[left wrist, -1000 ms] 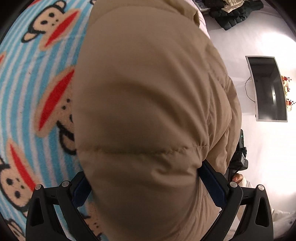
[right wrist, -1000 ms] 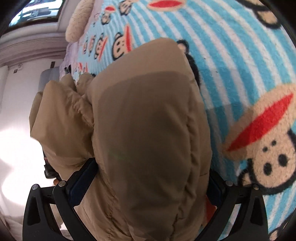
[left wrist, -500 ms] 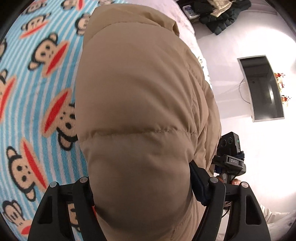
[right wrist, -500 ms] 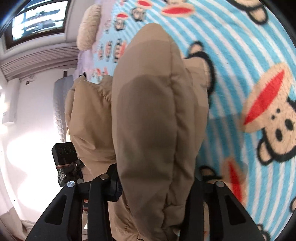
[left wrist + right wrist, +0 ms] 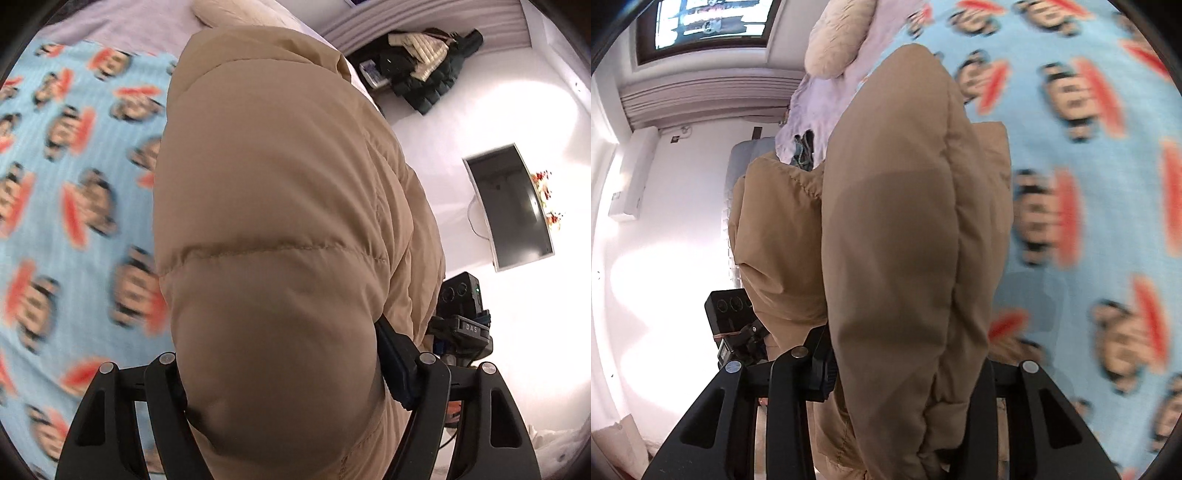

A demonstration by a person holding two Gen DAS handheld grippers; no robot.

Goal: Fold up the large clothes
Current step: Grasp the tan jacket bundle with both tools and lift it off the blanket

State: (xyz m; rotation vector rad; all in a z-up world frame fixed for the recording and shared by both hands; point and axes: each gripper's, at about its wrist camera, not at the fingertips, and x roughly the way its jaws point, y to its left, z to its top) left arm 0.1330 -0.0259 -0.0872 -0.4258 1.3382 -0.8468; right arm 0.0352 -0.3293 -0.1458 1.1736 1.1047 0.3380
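Between both hand-held grippers, tan jacket

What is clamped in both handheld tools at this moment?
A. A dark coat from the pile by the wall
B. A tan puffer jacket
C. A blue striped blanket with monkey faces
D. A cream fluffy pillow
B: the tan puffer jacket bulges between the fingers of the left tool, and the right tool pinches another part of it, while the monkey-print blanket lies underneath.
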